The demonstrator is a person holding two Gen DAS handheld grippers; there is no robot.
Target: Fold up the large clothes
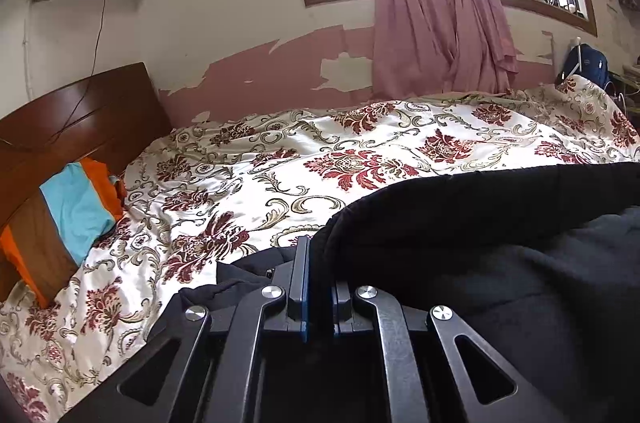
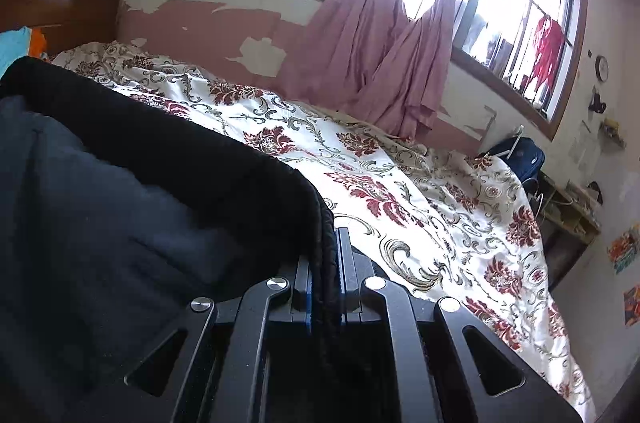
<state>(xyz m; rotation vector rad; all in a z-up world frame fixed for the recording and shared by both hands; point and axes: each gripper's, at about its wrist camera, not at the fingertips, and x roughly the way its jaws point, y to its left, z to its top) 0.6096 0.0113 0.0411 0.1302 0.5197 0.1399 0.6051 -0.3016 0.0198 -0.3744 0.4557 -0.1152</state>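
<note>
- While both grippers clamp it, the black garment (image 1: 500, 223) hangs stretched between them above the bed's (image 1: 280, 159) near edge.
- Left gripper (image 1: 318, 263) is pinched tight on the garment's left hem corner.
- Right gripper (image 2: 326, 255) is squeezed closed on the ribbed right corner.
- A striped pillow (image 1: 68, 219) leans at the headboard (image 1: 80, 111).

Black fleecy garment (image 1: 500, 263) stretched taut above bedspread.

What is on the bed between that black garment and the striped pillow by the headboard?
Only the flowered bedspread: nothing else lies between the black garment and the striped pillow, as the left wrist view shows.
</note>
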